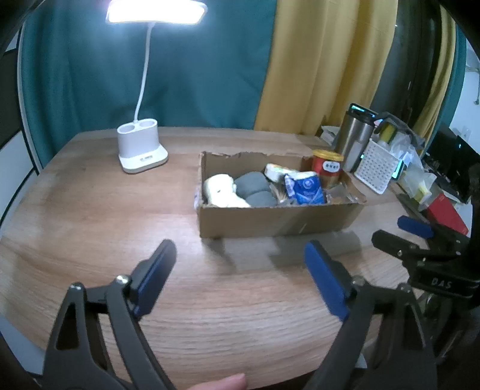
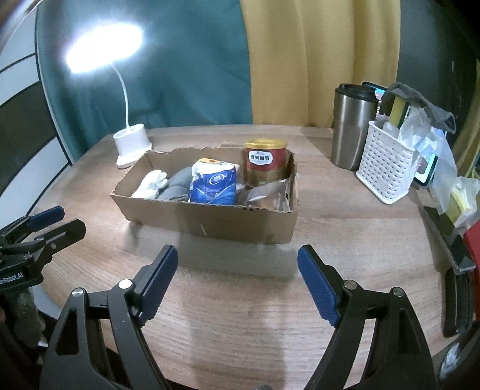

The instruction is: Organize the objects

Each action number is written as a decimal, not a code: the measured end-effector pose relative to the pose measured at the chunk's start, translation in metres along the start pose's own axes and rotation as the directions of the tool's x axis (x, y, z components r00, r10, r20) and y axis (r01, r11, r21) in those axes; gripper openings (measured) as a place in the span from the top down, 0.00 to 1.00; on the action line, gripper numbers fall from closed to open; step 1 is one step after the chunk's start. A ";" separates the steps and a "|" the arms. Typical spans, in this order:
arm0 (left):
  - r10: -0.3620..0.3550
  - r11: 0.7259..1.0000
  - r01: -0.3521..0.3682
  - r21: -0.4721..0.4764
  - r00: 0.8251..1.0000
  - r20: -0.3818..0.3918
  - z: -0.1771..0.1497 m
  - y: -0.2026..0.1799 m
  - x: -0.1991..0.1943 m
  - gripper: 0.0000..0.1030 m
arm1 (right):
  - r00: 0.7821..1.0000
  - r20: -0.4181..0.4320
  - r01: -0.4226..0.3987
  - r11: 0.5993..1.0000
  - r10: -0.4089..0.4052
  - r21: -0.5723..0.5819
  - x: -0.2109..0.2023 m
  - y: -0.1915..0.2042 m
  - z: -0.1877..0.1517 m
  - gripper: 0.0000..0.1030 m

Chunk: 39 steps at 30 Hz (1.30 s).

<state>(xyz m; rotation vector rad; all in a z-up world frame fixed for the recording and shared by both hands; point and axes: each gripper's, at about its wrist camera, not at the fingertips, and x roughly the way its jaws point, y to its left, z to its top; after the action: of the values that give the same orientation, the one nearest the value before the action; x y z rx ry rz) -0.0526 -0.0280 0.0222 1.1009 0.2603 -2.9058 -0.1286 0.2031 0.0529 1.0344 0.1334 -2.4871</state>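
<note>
A torn cardboard box (image 2: pixel 210 222) sits mid-table, holding a red can (image 2: pixel 265 162) at its far right, a blue packet (image 2: pixel 213 183), grey socks (image 1: pixel 255 189) and a cream bundle (image 1: pixel 220 190) on the left. Both the left gripper (image 1: pixel 240 276) and right gripper (image 2: pixel 238 280) hover nearer, jaws spread wide, empty. A white basket (image 2: pixel 385 168) of clutter stands right.

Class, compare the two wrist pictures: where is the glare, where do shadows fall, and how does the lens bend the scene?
Left wrist view: the desk lamp head burns out to white; the cardboard box throws a soft shadow on the table towards the camera. Right wrist view: the lamp glares as a smeared oval; table edge and curtains curve, with dark corners, in both views.
</note>
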 end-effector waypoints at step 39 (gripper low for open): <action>0.001 1.000 0.000 0.008 1.000 -0.021 0.002 0.000 0.005 0.12 | 1.000 -0.008 -0.010 1.000 0.010 0.001 0.005 -0.003 0.002 0.18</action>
<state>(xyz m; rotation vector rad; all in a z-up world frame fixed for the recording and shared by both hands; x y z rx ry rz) -0.0580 -0.0282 0.0206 1.1323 0.2490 -2.8991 -0.1345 0.2033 0.0510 1.0426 0.1296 -2.4751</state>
